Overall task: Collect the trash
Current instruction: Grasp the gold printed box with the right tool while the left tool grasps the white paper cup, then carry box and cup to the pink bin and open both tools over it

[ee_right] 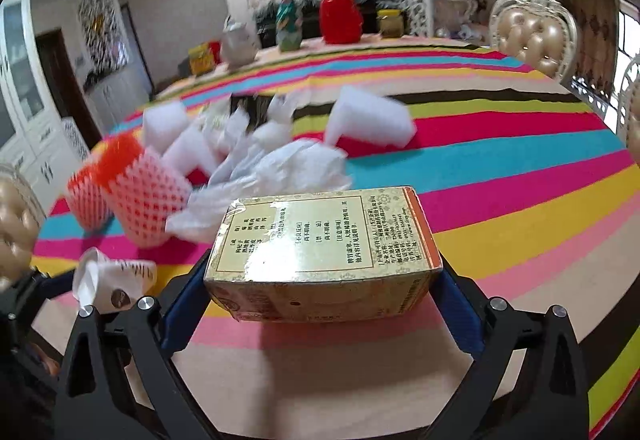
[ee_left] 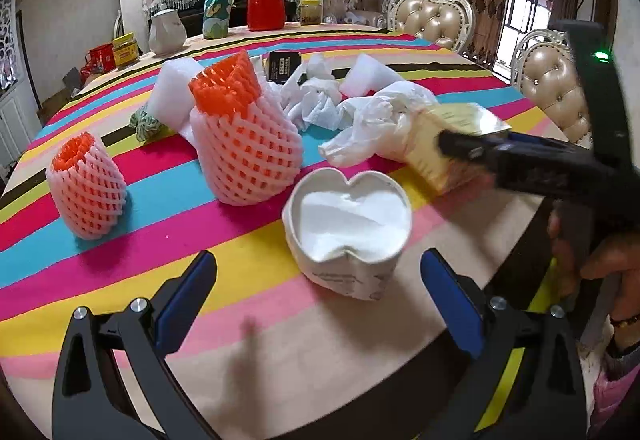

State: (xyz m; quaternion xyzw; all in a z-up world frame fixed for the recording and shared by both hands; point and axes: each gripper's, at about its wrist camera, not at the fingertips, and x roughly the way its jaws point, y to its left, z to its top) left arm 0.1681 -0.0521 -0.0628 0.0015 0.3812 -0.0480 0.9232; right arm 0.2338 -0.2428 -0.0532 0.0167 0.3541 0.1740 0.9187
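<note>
Landmark: a crumpled white paper cup is standing on the striped cloth of the bench, its rim dented and a white lining showing inside.
Left hand-held gripper: the left hand-held gripper is hovering just in front of the paper cup with its blue-padded fingers spread wide on either side; it is gripping nothing and is not touching the cup.
Right hand-held gripper: the right hand-held gripper is reaching in to the right of the paper cup, its jaws standing very wide, one on each end of a yellow printed cardboard box. The box is sitting on the bench; whether the pads are pressing on it, I cannot tell.
Box position: the box is lying just right of and behind the paper cup, touching a crumpled white plastic bag.
Foam nets: a large white-and-orange foam fruit net is standing just left of and behind the cup; a smaller one is standing well to the cup's left.
Other trash: crumpled tissue and white foam blocks are lying behind the cup, beyond the large net.
Person: a hand is holding the right tool, far right of the cup.
</note>
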